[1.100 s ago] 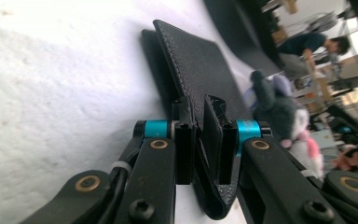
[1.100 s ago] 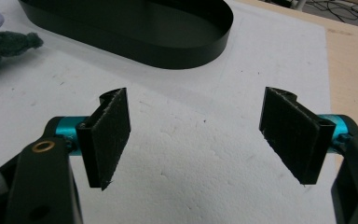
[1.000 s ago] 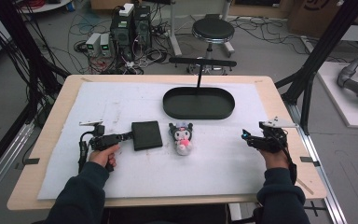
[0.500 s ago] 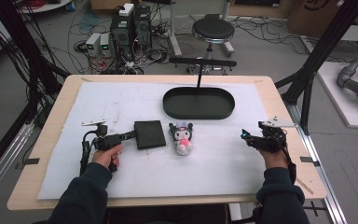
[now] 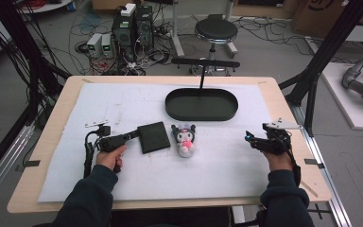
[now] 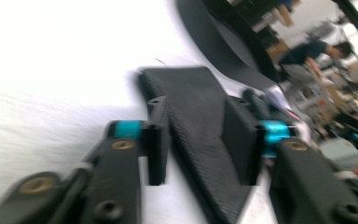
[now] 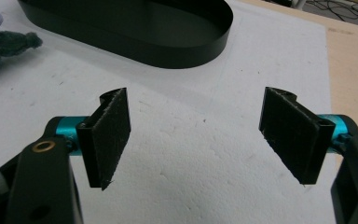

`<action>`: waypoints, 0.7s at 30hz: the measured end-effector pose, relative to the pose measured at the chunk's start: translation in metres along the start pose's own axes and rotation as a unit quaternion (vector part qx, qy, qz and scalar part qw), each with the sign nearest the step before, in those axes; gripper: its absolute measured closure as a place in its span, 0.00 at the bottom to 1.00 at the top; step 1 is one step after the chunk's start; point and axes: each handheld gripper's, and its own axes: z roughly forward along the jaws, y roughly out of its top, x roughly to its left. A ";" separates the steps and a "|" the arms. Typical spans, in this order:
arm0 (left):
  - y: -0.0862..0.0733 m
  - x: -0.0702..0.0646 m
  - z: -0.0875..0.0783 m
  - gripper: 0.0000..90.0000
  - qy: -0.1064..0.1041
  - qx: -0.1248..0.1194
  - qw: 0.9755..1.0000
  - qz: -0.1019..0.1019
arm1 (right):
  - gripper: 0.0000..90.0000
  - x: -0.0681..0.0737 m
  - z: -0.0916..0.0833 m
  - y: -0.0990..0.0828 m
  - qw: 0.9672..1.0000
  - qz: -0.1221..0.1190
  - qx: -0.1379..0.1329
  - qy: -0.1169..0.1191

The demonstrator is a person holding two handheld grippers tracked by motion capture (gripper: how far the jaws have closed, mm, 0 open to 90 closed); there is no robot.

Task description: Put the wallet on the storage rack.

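A flat black square case (image 5: pixel 153 137) lies on the white mat left of centre. My left gripper (image 5: pixel 136 135) points right at its left edge. In the left gripper view the case (image 6: pixel 191 93) runs between the jaws of the left gripper (image 6: pixel 198 135), which have just been opening; the pads stand off its sides. A small dark plush toy with a pink belly (image 5: pixel 184 138) lies just right of the case. My right gripper (image 5: pixel 248 137) rests open near the mat's right edge; in its own view the right gripper (image 7: pixel 198 135) has bare mat between the pads.
A black oval tray (image 5: pixel 201 116) sits behind the plush, its wall (image 7: pixel 182 56) ahead of the right gripper. A black T-shaped stand (image 5: pixel 203 62) rises at the table's far edge. The plush's ear (image 7: pixel 0 46) shows at the right gripper view's left. Beyond the table are cables, boxes and a stool.
Both hands keep their places. The black case and the plush lie where they were. The left gripper's jaws look slightly wider at the case's edge.
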 end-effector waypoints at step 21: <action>0.020 -0.004 0.012 0.57 0.059 -0.017 0.995 0.077 | 0.28 0.006 0.002 0.003 1.000 -0.004 -0.003 0.011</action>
